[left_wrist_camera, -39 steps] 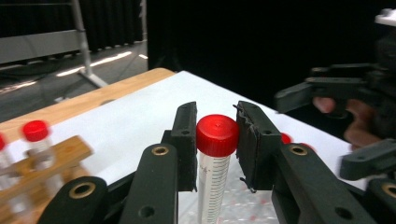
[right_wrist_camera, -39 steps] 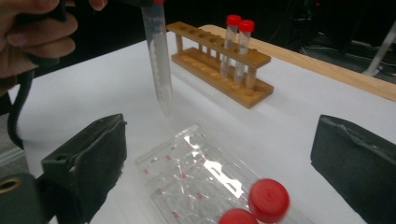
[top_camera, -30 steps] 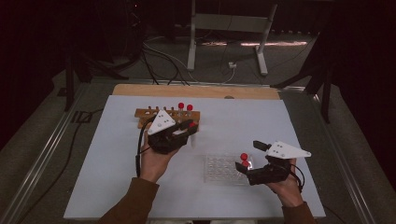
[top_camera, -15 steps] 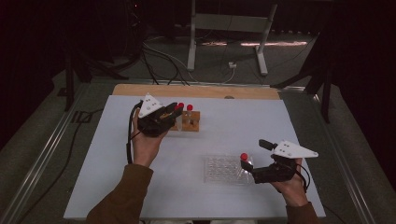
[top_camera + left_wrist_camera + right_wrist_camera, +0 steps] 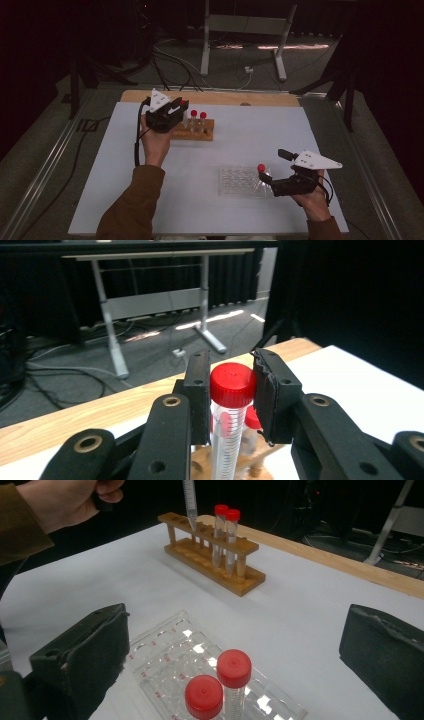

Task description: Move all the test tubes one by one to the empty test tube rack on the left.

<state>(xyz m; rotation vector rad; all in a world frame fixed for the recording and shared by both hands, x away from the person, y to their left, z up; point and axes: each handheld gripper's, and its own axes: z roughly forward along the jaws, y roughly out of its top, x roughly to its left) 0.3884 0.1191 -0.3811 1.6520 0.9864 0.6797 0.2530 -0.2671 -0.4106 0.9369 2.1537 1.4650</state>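
Left gripper (image 5: 230,390) clamped on red-capped tube (image 5: 231,405), held upright over wooden rack's (image 5: 192,131) left end, tip at a hole, presumably for seating. Right gripper (image 5: 235,645) spread wide, empty, behind clear well plate (image 5: 200,665), nearer than rack.

Left claw (image 5: 176,108) clamped shut, raised far-left; right claw (image 5: 264,182) gaping, low near-right.
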